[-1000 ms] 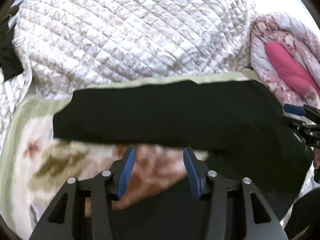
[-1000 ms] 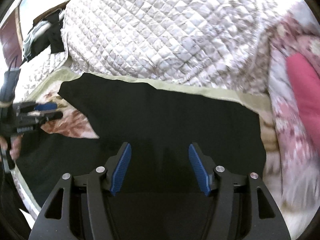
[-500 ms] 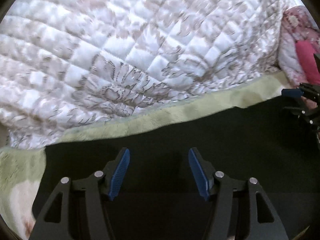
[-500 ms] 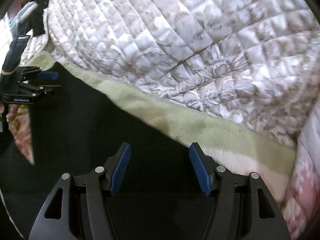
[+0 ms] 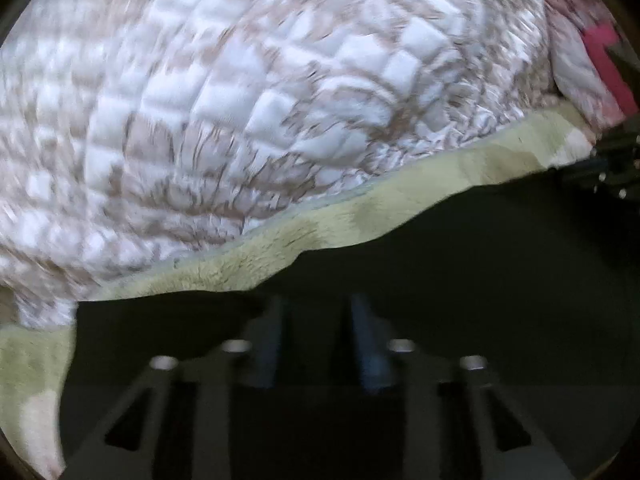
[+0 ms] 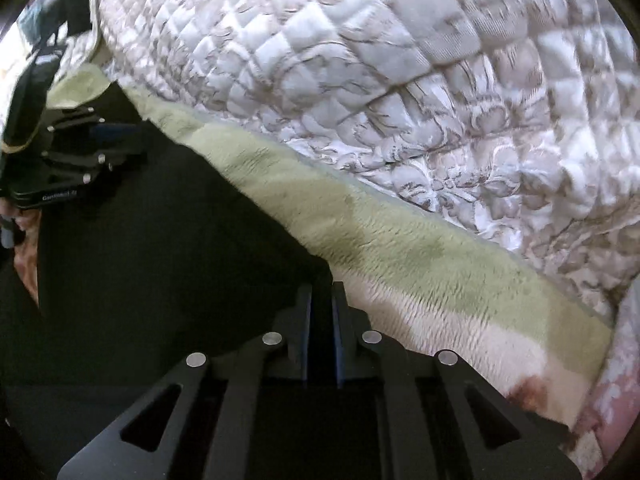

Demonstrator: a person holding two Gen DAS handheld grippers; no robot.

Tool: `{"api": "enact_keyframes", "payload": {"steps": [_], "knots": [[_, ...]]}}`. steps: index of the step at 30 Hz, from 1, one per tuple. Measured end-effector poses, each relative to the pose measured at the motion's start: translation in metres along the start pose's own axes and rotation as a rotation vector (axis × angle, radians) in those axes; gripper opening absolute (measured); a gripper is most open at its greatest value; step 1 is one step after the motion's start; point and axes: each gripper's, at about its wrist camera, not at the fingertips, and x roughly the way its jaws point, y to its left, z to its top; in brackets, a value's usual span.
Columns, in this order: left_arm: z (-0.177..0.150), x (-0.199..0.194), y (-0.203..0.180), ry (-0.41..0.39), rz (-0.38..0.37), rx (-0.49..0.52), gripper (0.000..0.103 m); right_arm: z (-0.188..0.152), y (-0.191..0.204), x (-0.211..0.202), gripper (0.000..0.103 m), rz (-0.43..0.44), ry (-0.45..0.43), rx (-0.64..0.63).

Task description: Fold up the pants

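On the bed, the black pants (image 6: pixel 160 264) lie spread over a green blanket (image 6: pixel 400 248). The right claw (image 6: pixel 320 320) pinches their far edge; the left claw (image 5: pixel 316 340) is half closed over it. Soft, limp cloth: best gripped at corners.

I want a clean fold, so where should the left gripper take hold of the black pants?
Grip the black pants at their far edge along the green blanket, coming from the near side with fingers low. That edge lies free and slightly raised.
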Motion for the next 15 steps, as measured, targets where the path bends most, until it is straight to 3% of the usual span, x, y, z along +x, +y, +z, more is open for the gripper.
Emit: {"api": "enact_keyframes", "payload": {"steps": [1, 8, 15], "knots": [[0.002, -0.007, -0.004, -0.004, 0.003, 0.002, 0.005, -0.002, 0.003, -0.01, 0.008, -0.01, -0.015, 0.0], [-0.004, -0.087, 0.009, -0.109, -0.002, -0.096, 0.004, -0.028, 0.029, -0.11, 0.008, 0.001, -0.174, 0.036], [-0.067, -0.187, 0.0, -0.224, -0.06, -0.195, 0.004, -0.092, 0.079, -0.185, 0.008, 0.044, -0.271, 0.099]]}}
